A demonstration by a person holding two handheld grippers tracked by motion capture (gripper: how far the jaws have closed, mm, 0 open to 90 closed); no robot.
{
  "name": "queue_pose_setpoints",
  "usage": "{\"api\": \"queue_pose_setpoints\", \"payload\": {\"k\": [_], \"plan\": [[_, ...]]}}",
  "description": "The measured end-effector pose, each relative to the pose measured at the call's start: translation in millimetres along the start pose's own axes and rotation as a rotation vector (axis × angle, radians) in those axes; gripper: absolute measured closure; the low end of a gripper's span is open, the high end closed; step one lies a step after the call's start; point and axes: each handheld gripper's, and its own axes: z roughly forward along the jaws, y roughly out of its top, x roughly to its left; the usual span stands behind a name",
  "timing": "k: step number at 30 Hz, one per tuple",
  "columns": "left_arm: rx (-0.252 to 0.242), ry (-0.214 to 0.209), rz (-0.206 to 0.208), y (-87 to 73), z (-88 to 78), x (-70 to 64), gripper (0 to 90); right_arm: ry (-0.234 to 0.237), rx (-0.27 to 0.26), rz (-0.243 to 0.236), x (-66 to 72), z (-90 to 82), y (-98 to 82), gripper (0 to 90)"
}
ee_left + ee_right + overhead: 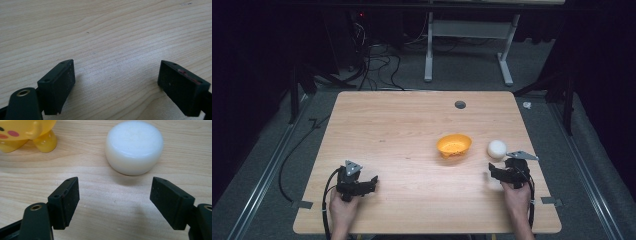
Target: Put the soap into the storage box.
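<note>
A yellow-orange bowl (454, 145) with a cartoon face and small feet (22, 133) sits right of the table's middle. Just to its right lies a round white puck-shaped object (497, 148) (134, 147). My right gripper (496, 172) (115, 202) rests low over the wood a short way in front of the white object, jaws wide apart with nothing between them. My left gripper (371, 183) (116, 85) sits near the front left of the table, open over bare wood.
The wooden table (402, 125) has a dark cable hole (460, 105) near its far edge. Cables trail off the front left corner. A white desk frame (472, 45) stands on the carpet behind the table.
</note>
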Motion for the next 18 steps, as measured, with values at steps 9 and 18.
{"api": "queue_pose_setpoints", "payload": {"k": [9, 18], "plan": [[0.0, 0.0, 0.0, 0.0, 0.0, 0.0, 14.8, -0.029, 0.001, 0.021, -8.6, 6.0, 11.5, 22.2], [0.0, 0.0, 0.0, 0.0, 0.0, 0.0, 14.8, -0.044, -0.004, 0.018, -13.1, 11.5, 24.9, 20.5]]}}
